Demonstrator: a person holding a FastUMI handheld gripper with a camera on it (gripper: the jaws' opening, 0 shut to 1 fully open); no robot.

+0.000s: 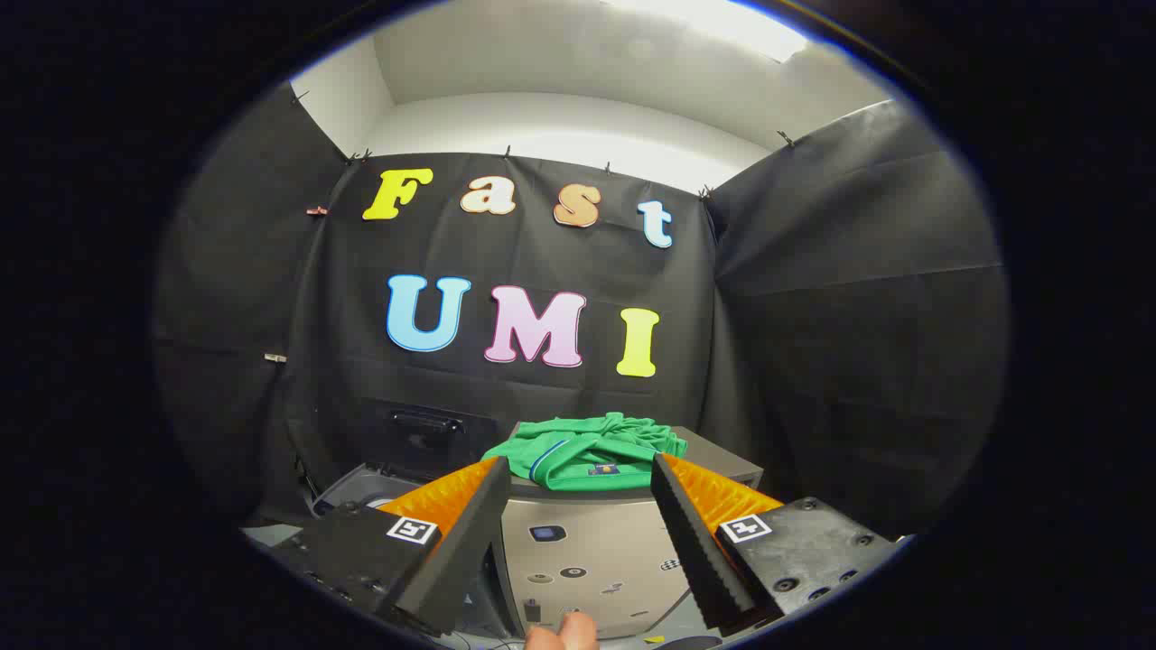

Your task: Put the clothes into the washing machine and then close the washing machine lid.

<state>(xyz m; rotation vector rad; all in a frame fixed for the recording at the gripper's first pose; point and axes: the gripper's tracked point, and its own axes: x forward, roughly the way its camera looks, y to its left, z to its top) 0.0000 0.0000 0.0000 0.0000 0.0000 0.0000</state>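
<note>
A green garment (587,451) lies crumpled on top of a grey box-like appliance (596,551), just beyond my fingertips. My gripper (578,478) is open, its two fingers spread wide with nothing between them, held a little short of the garment. To the left of the grey box sits the washing machine (361,492), its dark lid (424,433) standing raised against the cloth wall, and part of the round tub opening shows below it.
Black cloth walls close in the booth behind and on both sides. A fingertip of a person's hand (560,634) shows low between my fingers. The grey box's front carries small buttons and stickers.
</note>
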